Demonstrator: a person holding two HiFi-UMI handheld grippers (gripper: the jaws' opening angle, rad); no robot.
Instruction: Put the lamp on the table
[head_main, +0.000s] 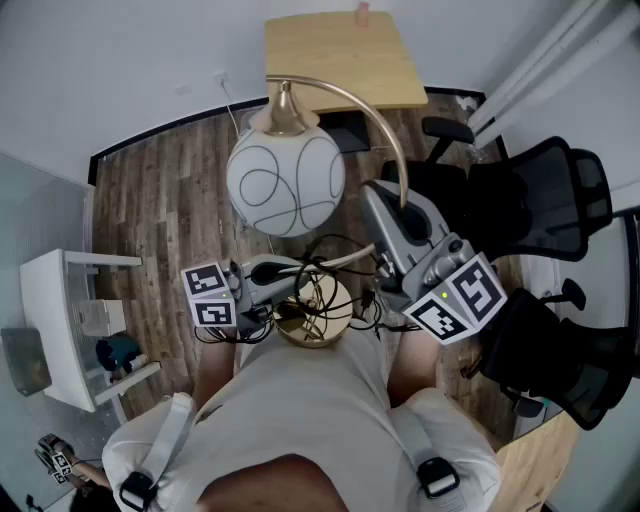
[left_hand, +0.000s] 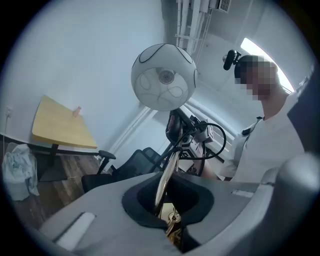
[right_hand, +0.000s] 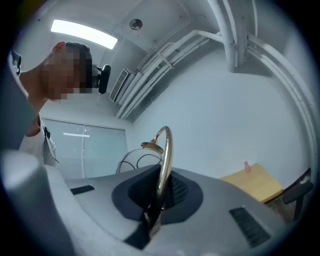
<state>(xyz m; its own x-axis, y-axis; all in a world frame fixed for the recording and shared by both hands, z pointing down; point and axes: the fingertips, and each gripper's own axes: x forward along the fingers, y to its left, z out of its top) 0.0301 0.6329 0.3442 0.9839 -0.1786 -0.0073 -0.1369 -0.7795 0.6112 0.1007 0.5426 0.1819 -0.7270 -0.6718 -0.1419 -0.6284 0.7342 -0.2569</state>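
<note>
The lamp has a white globe shade (head_main: 285, 180) with black line loops and a brass arched stem (head_main: 385, 120) that runs down to a round brass base (head_main: 315, 312). It is held up over the floor, close to my chest. A black cord (head_main: 335, 265) coils loosely over the base. My left gripper (head_main: 292, 285) is shut on the stem low down by the base, and the brass rod (left_hand: 165, 182) shows between its jaws. My right gripper (head_main: 392, 212) is shut on the stem higher up (right_hand: 161, 175). The light wooden table (head_main: 340, 55) stands ahead by the wall.
Black office chairs (head_main: 545, 200) crowd the right side, one close to my right gripper. A white shelf unit (head_main: 65, 320) stands at the left. A small pink thing (head_main: 362, 12) sits at the table's far edge. A white bag (left_hand: 17, 162) stands beside the table leg.
</note>
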